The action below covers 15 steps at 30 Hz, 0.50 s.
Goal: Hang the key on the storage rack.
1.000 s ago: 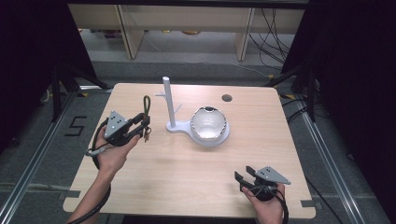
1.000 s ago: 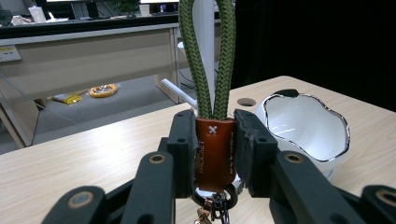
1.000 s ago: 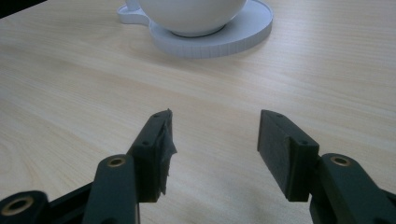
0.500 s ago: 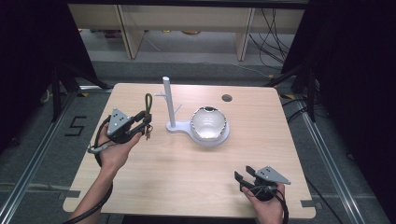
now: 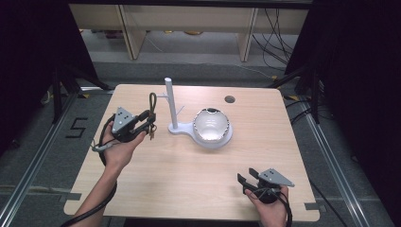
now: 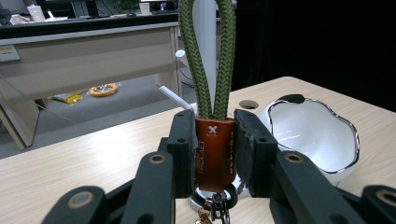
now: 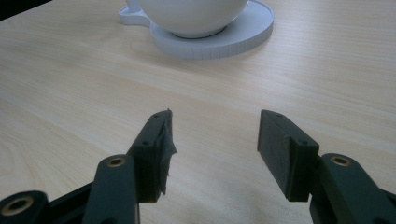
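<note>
Counting what's sitting here: one table [image 5: 189,189], one white stand [image 5: 171,106] with a single post, one bowl [image 5: 211,125] on its base, one key strap [image 6: 212,93] with a green loop, and two grippers, left [image 5: 142,124] and right [image 5: 247,182].

A light wooden desk [image 5: 189,179] with rounded corners fills the middle of the high view, with a small round hole [image 5: 230,99] near its upper right edge. At the top of the frame stand pale wooden furniture legs [image 5: 127,33] on a grey floor [image 5: 189,71], black cables [image 5: 276,28] trailing at upper right. A "5" marking [image 5: 78,127] lies on the floor at left. In the left gripper view, a yellow ring [image 6: 103,89] lies on the floor at left.
</note>
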Each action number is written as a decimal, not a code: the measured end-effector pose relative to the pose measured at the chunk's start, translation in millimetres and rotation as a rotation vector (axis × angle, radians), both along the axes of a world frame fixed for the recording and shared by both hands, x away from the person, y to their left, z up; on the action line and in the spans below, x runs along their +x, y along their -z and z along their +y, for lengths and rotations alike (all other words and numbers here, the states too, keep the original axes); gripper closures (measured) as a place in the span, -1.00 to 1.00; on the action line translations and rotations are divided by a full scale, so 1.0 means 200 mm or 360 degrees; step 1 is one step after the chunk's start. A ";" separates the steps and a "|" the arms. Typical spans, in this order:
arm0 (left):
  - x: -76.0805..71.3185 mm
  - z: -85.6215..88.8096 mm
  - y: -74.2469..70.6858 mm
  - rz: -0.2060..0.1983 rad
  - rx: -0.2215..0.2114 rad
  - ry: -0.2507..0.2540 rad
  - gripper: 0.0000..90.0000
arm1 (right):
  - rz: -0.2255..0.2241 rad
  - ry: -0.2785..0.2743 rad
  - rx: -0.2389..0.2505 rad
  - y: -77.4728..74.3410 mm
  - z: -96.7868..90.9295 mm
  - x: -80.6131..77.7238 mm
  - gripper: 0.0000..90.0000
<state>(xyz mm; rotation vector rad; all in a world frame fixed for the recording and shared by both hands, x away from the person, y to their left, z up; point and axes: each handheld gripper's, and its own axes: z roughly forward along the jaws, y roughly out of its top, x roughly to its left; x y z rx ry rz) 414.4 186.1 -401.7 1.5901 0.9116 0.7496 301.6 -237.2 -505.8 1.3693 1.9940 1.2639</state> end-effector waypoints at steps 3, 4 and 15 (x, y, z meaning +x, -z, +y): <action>0.01 -0.01 0.00 0.0004 0.0000 -0.0001 0.53 | -0.0028 -0.0024 -0.0019 0.00 -0.01 0.01 0.03; 0.01 -0.01 0.00 0.0004 0.0003 0.0000 0.53 | -0.0028 -0.0024 -0.0019 0.00 -0.01 0.01 0.03; 0.05 -0.03 0.00 0.0026 0.0003 -0.0004 0.53 | -0.0045 -0.0021 -0.0020 0.01 -0.01 0.01 0.03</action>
